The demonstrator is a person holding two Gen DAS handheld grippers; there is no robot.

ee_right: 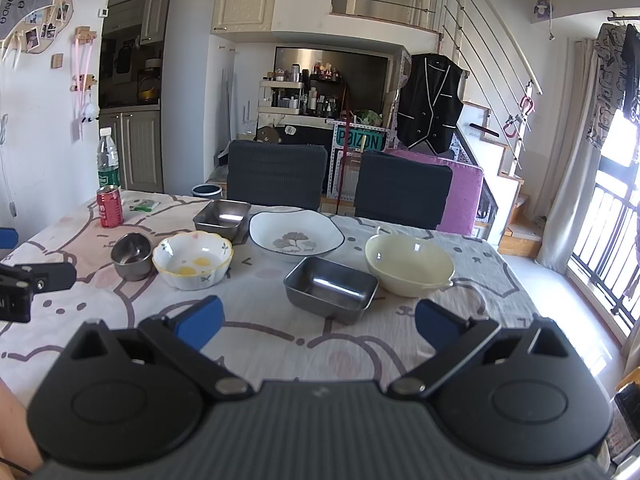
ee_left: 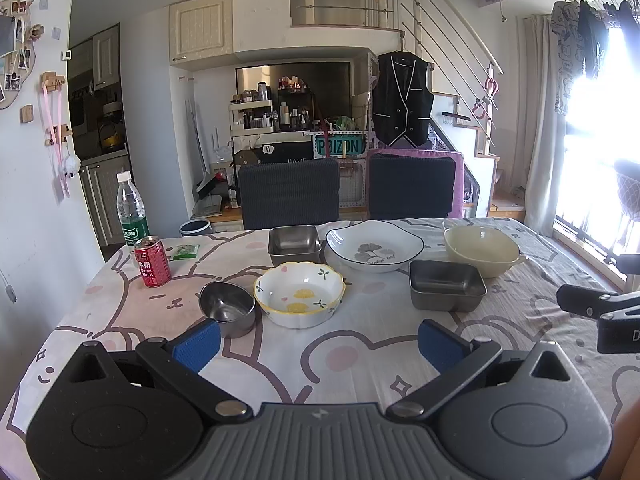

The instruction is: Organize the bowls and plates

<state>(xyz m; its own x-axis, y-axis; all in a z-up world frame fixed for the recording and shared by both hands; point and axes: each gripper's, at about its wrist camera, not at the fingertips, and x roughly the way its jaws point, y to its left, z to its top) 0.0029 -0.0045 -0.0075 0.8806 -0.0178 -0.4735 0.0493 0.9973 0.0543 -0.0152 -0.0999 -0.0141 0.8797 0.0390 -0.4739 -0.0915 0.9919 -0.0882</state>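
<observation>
Seen from the left wrist camera, the left gripper [ee_left: 318, 344] is hovering low over the near edge of a table draped in a pink-and-white cartoon-print cloth [ee_left: 352, 364], its blue-padded tongs spread wide apart and gripping nothing. Six dishes are sitting apart, none stacked: a small round stainless-steel bowl [ee_left: 227, 309] just beyond the left pad, a white scalloped ceramic bowl with yellow lemon print [ee_left: 299, 294] beside it, a square steel tray [ee_left: 294, 245] farther back, a wide white plate with a grey leaf motif [ee_left: 374, 249], a second rectangular steel tray [ee_left: 447, 285] and a pale cream-coloured bowl [ee_left: 482, 250] toward the window side. A red drink can [ee_left: 152, 262] and a clear water bottle with a green label [ee_left: 131, 210] are standing at the far left corner, out of the working area. The open stance suggests the tool is being readied for a first pick, probably of the steel bowl nearest it.

From the right wrist camera, the right gripper [ee_right: 318, 322] is likewise hanging over the near cloth with its tongs parted and empty. The rectangular steel tray [ee_right: 331, 289] is lying closest ahead, the cream bowl [ee_right: 409, 264] just beside it, the leaf plate [ee_right: 296, 237] behind, and the lemon bowl [ee_right: 193, 258] and small steel bowl [ee_right: 132, 256] off to the left. The scattered layout suggests sorting is barely begun, with like shapes waiting to be nested.
</observation>
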